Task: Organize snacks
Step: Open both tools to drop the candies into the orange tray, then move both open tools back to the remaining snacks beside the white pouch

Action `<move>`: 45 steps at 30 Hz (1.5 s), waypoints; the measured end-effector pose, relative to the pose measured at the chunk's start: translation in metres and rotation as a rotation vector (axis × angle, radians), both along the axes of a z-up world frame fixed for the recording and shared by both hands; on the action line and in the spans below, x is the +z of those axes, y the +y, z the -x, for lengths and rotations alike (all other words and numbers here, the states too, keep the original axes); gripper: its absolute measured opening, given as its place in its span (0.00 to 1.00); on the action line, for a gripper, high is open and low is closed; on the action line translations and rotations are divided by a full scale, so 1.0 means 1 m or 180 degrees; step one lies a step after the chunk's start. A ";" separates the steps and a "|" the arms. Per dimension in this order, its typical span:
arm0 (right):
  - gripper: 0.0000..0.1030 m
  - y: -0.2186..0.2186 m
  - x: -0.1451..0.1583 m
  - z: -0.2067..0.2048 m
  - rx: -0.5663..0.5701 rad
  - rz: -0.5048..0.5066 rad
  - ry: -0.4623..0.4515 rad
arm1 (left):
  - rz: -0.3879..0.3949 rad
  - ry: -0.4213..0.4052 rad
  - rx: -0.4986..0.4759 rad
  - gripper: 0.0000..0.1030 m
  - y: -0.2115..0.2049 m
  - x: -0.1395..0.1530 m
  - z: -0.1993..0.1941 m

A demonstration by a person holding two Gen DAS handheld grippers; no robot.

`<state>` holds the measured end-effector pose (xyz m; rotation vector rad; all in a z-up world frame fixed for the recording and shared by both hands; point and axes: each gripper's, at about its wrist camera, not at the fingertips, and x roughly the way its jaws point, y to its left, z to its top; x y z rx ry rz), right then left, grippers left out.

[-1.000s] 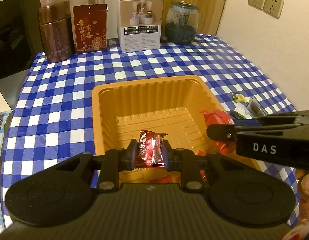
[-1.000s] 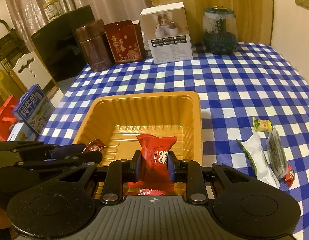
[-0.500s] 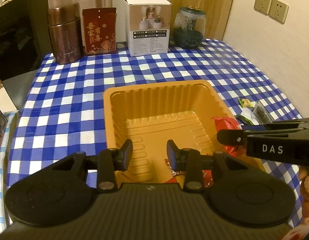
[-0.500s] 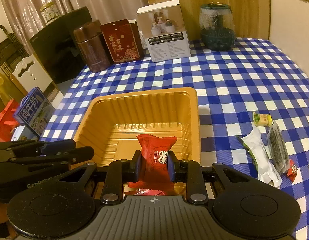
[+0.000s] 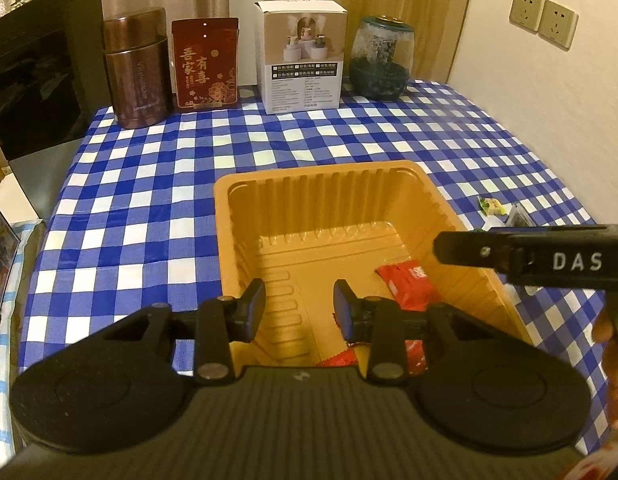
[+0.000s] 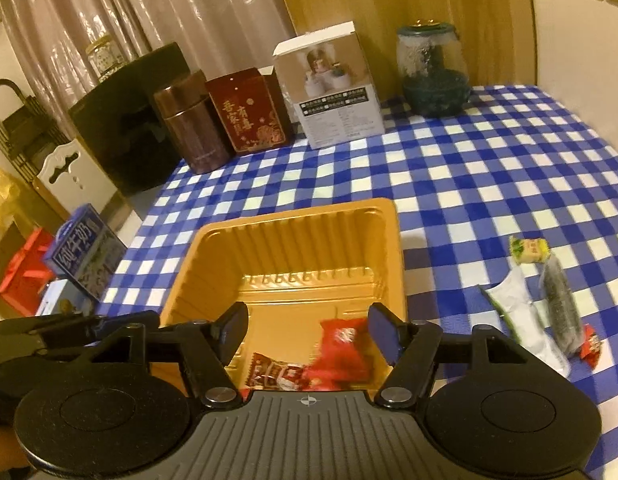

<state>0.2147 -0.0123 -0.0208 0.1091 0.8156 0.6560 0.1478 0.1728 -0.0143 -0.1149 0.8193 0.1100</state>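
Observation:
An orange plastic tray [image 5: 309, 178] [image 6: 301, 216] sits on the blue checked tablecloth. Over its near edge my left gripper [image 5: 299, 304] stands open with nothing between its pads. My right gripper [image 6: 305, 328] hangs above the tray's near right part; its jaws are opening and no pad touches anything. Below it a red snack packet [image 6: 341, 344] [image 5: 407, 284], blurred, lies free inside the tray. Beside that a dark brown-red candy [image 6: 275, 374] rests on the tray floor. The right gripper's finger [image 5: 469, 248] shows at the right of the left wrist view.
To the tray's right on the cloth lie a yellow-green candy [image 6: 529, 250], a white packet [image 6: 521, 320], a dark packet [image 6: 561, 312] and a small red one [image 6: 591, 346]. At the back stand a brown canister [image 5: 137, 68], red tin [image 5: 205, 64], white box [image 5: 301, 56] and glass jar [image 5: 381, 58].
My left gripper let go of the dark candy, which dropped into the tray. My right gripper has just opened and its red packet fell into the tray.

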 end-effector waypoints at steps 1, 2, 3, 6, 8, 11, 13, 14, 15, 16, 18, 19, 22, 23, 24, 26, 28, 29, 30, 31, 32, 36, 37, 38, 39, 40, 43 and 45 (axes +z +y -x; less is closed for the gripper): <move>0.64 -0.003 0.001 0.000 -0.0021 0.0007 -0.0009 | 0.0002 -0.0002 0.0001 0.32 0.000 0.000 0.001; 0.64 -0.007 0.002 0.001 -0.0045 0.0008 -0.0012 | 0.0008 -0.0003 0.0000 0.32 -0.001 0.001 0.002; 0.64 -0.011 0.003 0.002 -0.0071 -0.0001 -0.0009 | 0.0012 -0.0005 -0.0004 0.32 -0.002 0.001 0.003; 0.64 -0.025 0.006 0.006 -0.0155 -0.0006 -0.0016 | 0.0026 -0.0011 -0.0016 0.32 -0.008 0.004 0.007; 0.64 -0.036 0.009 0.010 -0.0217 -0.0013 -0.0017 | 0.0043 -0.0019 -0.0032 0.33 -0.013 0.007 0.010; 0.64 -0.056 0.013 0.018 -0.0347 -0.0021 -0.0017 | 0.0070 -0.0026 -0.0052 0.34 -0.024 0.012 0.015; 0.64 -0.070 0.016 0.025 -0.0429 0.0002 -0.0024 | 0.0079 -0.0037 -0.0081 0.34 -0.032 0.016 0.017; 0.64 -0.077 0.017 0.028 -0.0484 0.0017 -0.0027 | 0.0081 -0.0040 -0.0103 0.34 -0.037 0.018 0.019; 0.65 -0.085 0.018 0.031 -0.0539 0.0025 -0.0028 | 0.0082 -0.0041 -0.0124 0.34 -0.043 0.020 0.021; 0.65 -0.093 0.019 0.035 -0.0588 0.0031 -0.0026 | 0.0085 -0.0047 -0.0147 0.35 -0.048 0.022 0.023; 0.65 -0.109 0.020 0.042 -0.0670 0.0051 -0.0035 | 0.0092 -0.0063 -0.0192 0.37 -0.059 0.027 0.025; 0.65 -0.116 0.021 0.046 -0.0717 0.0063 -0.0037 | 0.0099 -0.0075 -0.0216 0.39 -0.065 0.029 0.027; 0.65 -0.142 0.022 0.058 -0.0882 0.0070 -0.0026 | 0.0130 -0.0106 -0.0289 0.44 -0.081 0.035 0.031; 0.65 -0.151 0.022 0.062 -0.0939 0.0067 -0.0008 | 0.0135 -0.0116 -0.0320 0.44 -0.088 0.037 0.032; 0.65 -0.158 0.022 0.065 -0.0985 0.0065 0.0005 | 0.0138 -0.0123 -0.0349 0.44 -0.093 0.039 0.033; 0.65 -0.172 0.022 0.072 -0.1073 0.0085 0.0026 | 0.0148 -0.0130 -0.0407 0.44 -0.106 0.042 0.035; 0.65 -0.183 0.021 0.078 -0.1132 0.0108 0.0028 | 0.0157 -0.0143 -0.0462 0.46 -0.118 0.044 0.037; 0.65 -0.187 0.021 0.081 -0.1154 0.0111 0.0037 | 0.0160 -0.0146 -0.0485 0.46 -0.123 0.044 0.038; 0.65 -0.192 0.021 0.084 -0.1179 0.0111 0.0052 | 0.0163 -0.0146 -0.0507 0.46 -0.128 0.045 0.038; 0.65 -0.196 0.022 0.086 -0.1206 0.0112 0.0059 | 0.0170 -0.0148 -0.0530 0.46 -0.132 0.045 0.039; 0.65 -0.200 0.023 0.089 -0.1225 0.0110 0.0055 | 0.0180 -0.0149 -0.0550 0.46 -0.137 0.045 0.039; 0.65 -0.211 0.024 0.096 -0.1254 0.0158 0.0014 | 0.0140 -0.0128 -0.0647 0.48 -0.156 0.043 0.041; 0.65 -0.214 0.024 0.097 -0.1262 0.0159 0.0013 | 0.0140 -0.0120 -0.0668 0.49 -0.160 0.043 0.040; 0.65 -0.217 0.024 0.099 -0.1271 0.0157 0.0011 | 0.0142 -0.0111 -0.0692 0.50 -0.164 0.042 0.041; 0.65 -0.218 0.024 0.099 -0.1282 0.0159 0.0013 | 0.0137 -0.0106 -0.0710 0.50 -0.167 0.042 0.041; 0.65 -0.220 0.024 0.100 -0.1291 0.0154 0.0019 | 0.0130 -0.0101 -0.0725 0.51 -0.171 0.041 0.041; 0.65 -0.226 0.023 0.101 -0.1306 0.0148 0.0028 | 0.0113 -0.0070 -0.0773 0.52 -0.179 0.039 0.039; 0.65 -0.228 0.021 0.102 -0.1312 0.0137 0.0050 | 0.0101 -0.0062 -0.0788 0.53 -0.183 0.038 0.038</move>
